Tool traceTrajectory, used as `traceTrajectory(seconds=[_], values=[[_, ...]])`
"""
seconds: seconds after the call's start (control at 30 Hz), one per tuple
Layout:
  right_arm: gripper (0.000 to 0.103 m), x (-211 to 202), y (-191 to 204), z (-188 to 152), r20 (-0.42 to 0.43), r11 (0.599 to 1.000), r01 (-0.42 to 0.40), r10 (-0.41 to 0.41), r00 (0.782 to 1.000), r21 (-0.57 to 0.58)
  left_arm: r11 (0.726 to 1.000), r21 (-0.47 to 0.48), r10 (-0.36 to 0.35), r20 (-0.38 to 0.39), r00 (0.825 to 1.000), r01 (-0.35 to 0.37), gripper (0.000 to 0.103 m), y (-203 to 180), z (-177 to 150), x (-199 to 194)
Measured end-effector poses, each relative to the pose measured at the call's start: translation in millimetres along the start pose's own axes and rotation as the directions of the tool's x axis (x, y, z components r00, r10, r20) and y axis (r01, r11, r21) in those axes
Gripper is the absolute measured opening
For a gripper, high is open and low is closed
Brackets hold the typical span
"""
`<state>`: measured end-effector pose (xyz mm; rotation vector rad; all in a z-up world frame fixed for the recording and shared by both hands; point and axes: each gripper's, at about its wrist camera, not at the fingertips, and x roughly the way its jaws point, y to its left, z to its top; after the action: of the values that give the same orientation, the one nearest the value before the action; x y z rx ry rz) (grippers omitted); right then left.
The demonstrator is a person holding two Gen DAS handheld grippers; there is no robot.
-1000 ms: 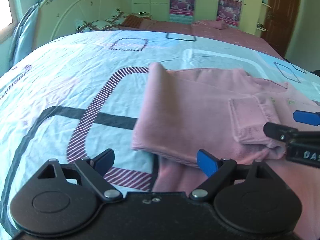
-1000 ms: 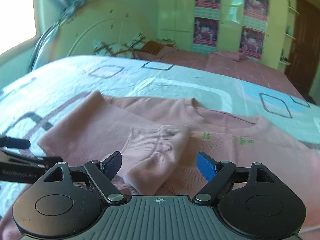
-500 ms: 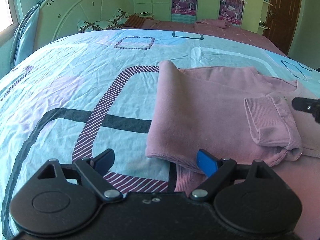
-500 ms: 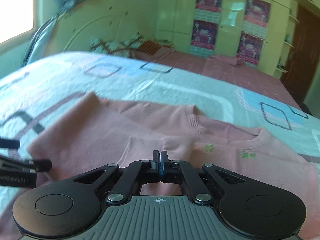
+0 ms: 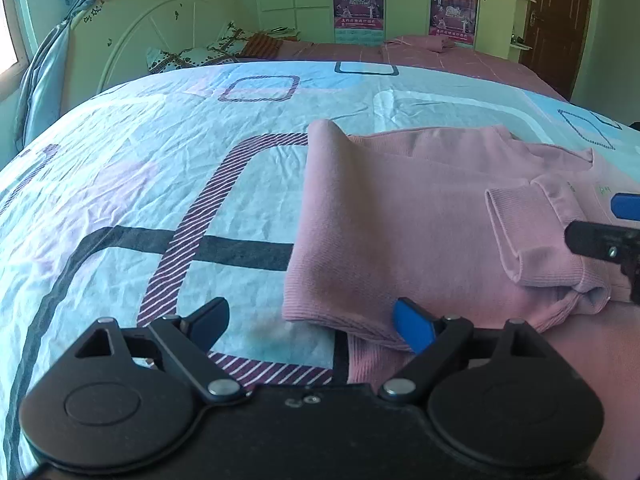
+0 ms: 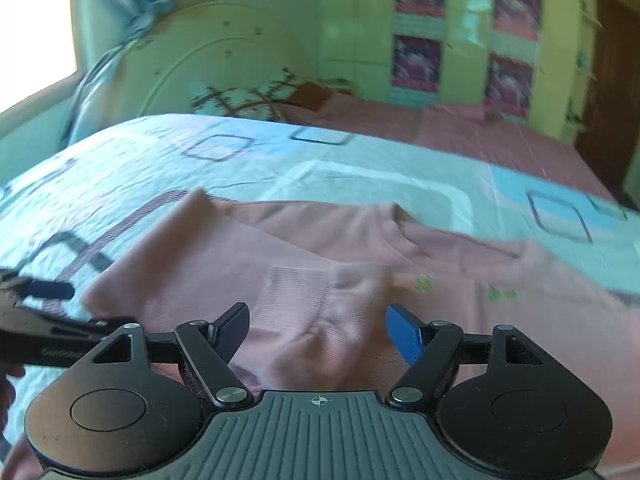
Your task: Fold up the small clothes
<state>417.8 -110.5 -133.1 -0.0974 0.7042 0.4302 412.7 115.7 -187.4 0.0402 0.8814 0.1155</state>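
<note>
A pink sweater (image 5: 400,216) lies on the bed, its left side folded inward and the sleeve laid across the chest. The ribbed cuff (image 5: 532,236) rests on top near the green print. My left gripper (image 5: 310,316) is open just above the sheet, at the folded side's near hem corner, its blue pad beside the ribbed edge. My right gripper (image 6: 318,318) hovers over the cuff (image 6: 320,304) with its jaws opening; the cuff lies between them, and the pads are clear of it. In the left wrist view the right gripper (image 5: 600,236) pokes in from the right edge.
The sweater lies on a light blue bedsheet (image 5: 160,184) with striped and dark square patterns. A pink bedspread (image 5: 440,56), pillows (image 5: 192,54) and a white headboard (image 5: 160,28) lie beyond. A wardrobe with posters (image 6: 416,64) and a brown door (image 5: 556,20) stand at the back.
The right gripper was open, snapped shut half a second ago, and now stands open again over the cuff. The left gripper stayed open and barely moved.
</note>
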Motion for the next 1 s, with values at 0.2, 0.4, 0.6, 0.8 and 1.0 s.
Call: traceTrajectory(seconds=[0.2, 0.4, 0.6, 0.8, 1.0], values=[[0.073, 25.5, 34.1, -7.9, -0.042, 0.984, 0.022, -0.03, 0.999, -0.178, 1.0, -0.002, -0.004, 0.003, 1.0, 0.004, 0.088, 1.2, 0.3, -0.1], [0.032, 44.6, 32.5, -14.9, -0.101, 0.98, 0.043, -0.064, 0.993, -0.196, 1.0, 0.011, -0.005, 0.007, 1.0, 0.005, 0.088, 2.4, -0.8, 0.1], [0.005, 23.9, 4.4, -2.7, -0.029, 0.996, 0.072, -0.074, 0.997, -0.05, 1.0, 0.019, -0.001, 0.01, 1.0, 0.0, 0.089, 2.0, -3.7, 0.4], [0.002, -2.5, -39.4, 2.2, 0.014, 0.986, 0.138, -0.139, 0.99, 0.094, 0.999, 0.046, 0.007, 0.02, 1.0, -0.008, 0.089, -0.7, -7.4, -1.9], [0.0, -13.8, -99.7, -25.9, -0.088, 0.941, 0.161, -0.141, 0.986, 0.297, 0.999, 0.032, -0.023, 0.026, 0.999, 0.022, 0.089, 0.9, -13.9, -10.8]])
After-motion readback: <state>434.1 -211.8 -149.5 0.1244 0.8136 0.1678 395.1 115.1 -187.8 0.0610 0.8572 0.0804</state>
